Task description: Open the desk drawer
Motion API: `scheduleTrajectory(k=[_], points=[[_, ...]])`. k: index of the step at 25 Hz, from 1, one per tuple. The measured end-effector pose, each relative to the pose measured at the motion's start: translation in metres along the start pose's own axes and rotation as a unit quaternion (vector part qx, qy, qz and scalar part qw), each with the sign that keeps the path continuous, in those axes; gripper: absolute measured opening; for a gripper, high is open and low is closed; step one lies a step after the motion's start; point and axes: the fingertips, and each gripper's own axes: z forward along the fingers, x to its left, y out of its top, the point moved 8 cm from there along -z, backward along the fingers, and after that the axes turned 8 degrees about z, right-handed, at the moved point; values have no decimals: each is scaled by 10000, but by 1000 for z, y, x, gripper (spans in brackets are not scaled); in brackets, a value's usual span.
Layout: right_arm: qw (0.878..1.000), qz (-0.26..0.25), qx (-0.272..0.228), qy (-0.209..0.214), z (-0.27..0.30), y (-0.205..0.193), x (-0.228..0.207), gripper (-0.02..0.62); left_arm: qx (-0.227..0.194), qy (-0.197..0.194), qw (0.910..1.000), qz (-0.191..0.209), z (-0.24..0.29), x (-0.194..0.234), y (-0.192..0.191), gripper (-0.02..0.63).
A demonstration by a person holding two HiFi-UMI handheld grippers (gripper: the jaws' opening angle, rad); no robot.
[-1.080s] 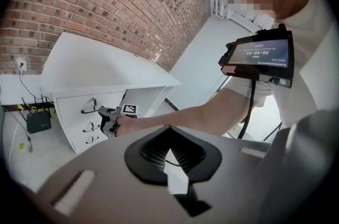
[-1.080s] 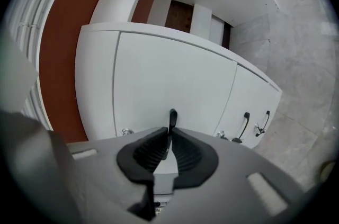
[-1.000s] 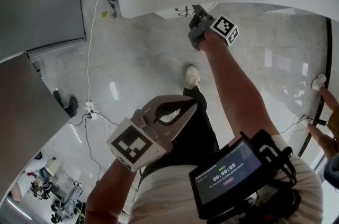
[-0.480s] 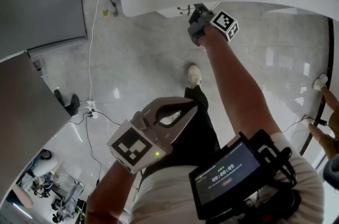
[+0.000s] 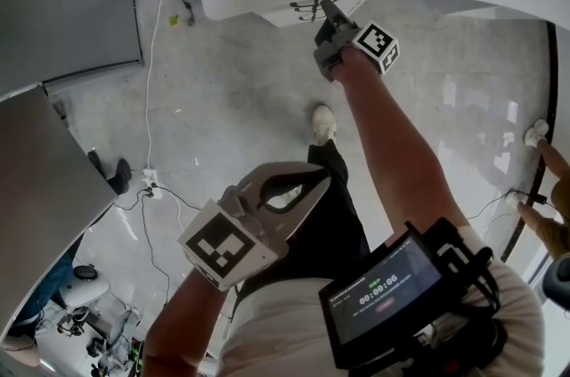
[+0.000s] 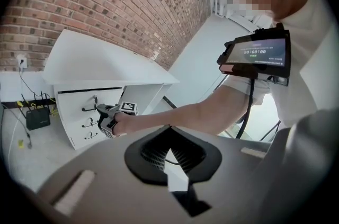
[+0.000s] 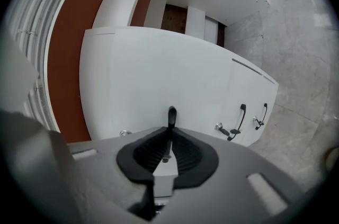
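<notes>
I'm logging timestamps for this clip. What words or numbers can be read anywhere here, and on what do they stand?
"00:00:06": the timer on the chest-mounted screen.
The smaller lines above and below that timer on the same screen are too small to read.
The marker cubes show black-and-white square patterns only, no letters or digits.
No other text can be made out.

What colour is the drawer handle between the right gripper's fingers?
Black drawer handle; clearest in right gripper view.

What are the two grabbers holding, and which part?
The right gripper clamps the black drawer handle on its bar, one end poking out. The left gripper holds nothing, jaws shut.
</notes>
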Motion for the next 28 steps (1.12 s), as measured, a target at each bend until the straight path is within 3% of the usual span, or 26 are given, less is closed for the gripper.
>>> scheduleTrajectory(k=[10, 16, 28], points=[[9999, 43, -21, -151, -34, -19, -6, 28, -55, -109, 9999, 52, -10, -10, 2, 6], [9998, 28, -30, -168, -72, -30, -12, 29, -66, -172, 9997, 149, -14, -39, -12, 6], [9994, 26, 65, -340, -81, -31, -21, 29, -85, -147, 9998, 106, -20, -42, -16, 6]])
